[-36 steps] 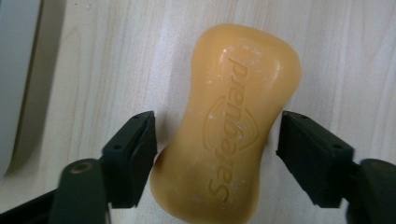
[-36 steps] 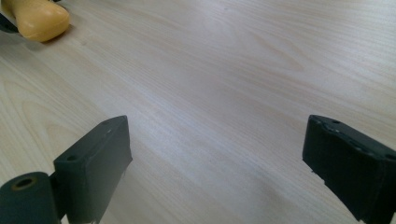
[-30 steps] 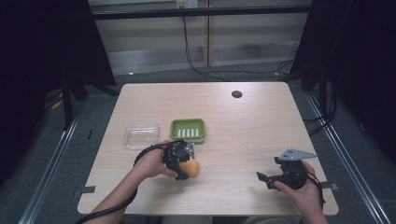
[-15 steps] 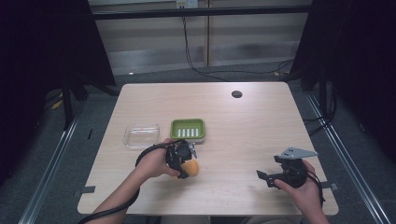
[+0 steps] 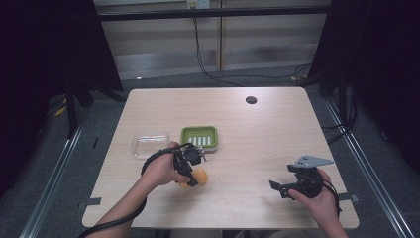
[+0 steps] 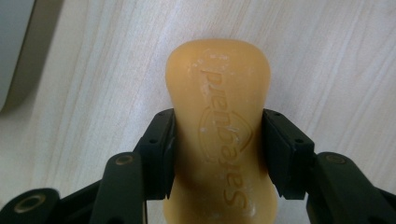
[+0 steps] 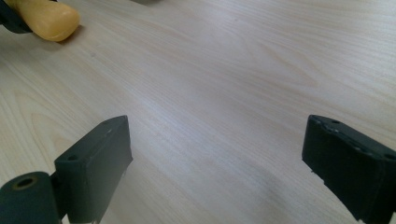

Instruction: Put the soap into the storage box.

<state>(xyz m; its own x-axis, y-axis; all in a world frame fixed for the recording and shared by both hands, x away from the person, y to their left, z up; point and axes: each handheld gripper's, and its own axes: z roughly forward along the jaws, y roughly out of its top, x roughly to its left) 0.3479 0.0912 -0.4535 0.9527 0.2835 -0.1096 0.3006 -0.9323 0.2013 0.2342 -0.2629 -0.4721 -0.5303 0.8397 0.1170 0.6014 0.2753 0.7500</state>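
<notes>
Bare table (image 5: 257,134) lies between the left gripper (image 5: 190,166) and the right gripper (image 5: 282,187); passage there is unobstructed. Just beyond the left gripper, the green soap dish (image 5: 199,137) and the clear lid (image 5: 149,144) block the forward path. The far half of the table is open apart from a small dark grommet (image 5: 251,99).

In the left gripper view, the near end of the orange soap bar (image 6: 219,140) is cut off by the bottom edge, and its embossed lettering is partly illegible. The black jaws cover both its flanks. In the high view, the left hand-held gripper (image 5: 190,168) hides most of the bar, leaving one end visible. In the right gripper view, the top-left corner cuts off the bar, and the bottom and right edges cut off the jaws. The clear tray (image 5: 149,144) is too small for its contents to be told.
</notes>
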